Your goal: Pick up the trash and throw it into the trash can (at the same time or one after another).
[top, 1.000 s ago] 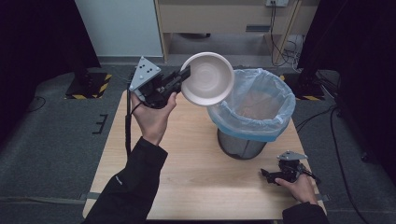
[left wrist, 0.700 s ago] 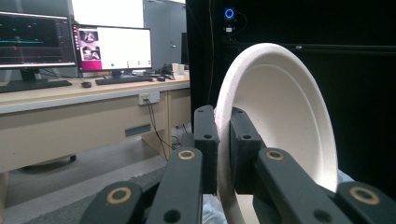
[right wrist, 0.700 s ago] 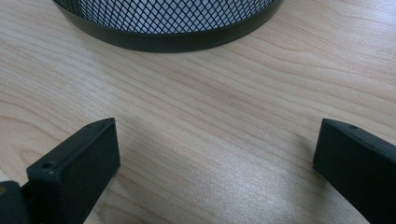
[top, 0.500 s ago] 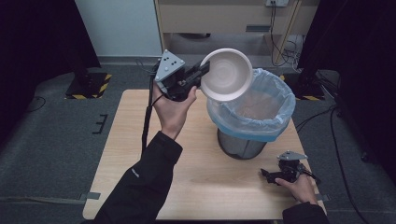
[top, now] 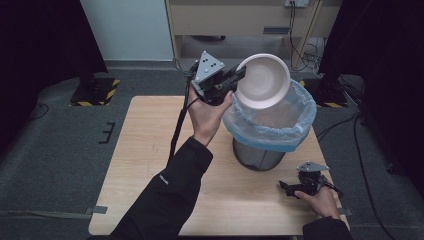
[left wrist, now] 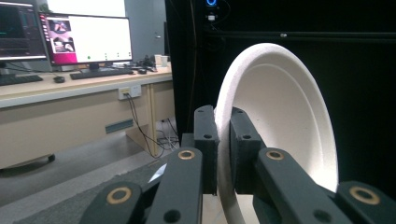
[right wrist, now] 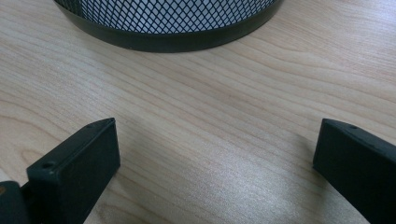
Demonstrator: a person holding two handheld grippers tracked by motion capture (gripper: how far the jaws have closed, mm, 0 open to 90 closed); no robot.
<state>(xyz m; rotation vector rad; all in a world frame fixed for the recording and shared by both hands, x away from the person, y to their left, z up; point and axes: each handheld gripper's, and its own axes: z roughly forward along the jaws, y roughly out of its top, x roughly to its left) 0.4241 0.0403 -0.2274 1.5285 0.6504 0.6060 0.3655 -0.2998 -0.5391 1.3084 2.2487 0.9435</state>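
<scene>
Round foam bowl [top: 263,81] now over mesh bin [top: 270,131]

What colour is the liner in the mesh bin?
Translucent light blue liner, clearest in the high view.

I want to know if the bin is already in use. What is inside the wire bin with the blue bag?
The blue bag lines the wire bin. The white bowl, held at its rim by the left hand-held gripper, covers part of the opening, so any contents stay hidden.
</scene>
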